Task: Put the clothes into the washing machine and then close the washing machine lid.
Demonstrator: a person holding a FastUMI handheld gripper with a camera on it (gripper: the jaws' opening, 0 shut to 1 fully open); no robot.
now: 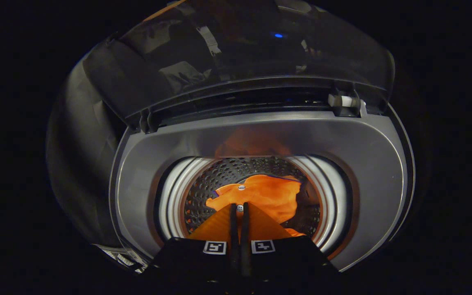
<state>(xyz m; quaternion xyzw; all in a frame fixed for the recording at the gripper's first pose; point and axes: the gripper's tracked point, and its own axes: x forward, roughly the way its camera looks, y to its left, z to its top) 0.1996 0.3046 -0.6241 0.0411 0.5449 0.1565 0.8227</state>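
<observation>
Item: orange garment [266,196], in the washing machine [260,135] drum [219,176], just ahead of the tool [239,209]. Tool fingers pressed together, apparently pinching nothing. Likely soft, light, limp; pinch a raised fold. Lid [240,53] open, upright

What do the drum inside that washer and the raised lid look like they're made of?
The drum looks like polished metal: shiny, punched with rows of small holes. The lid seems dark, glossy see-through plastic or glass, showing reflections. The gripper looks closed above the orange garment.
</observation>
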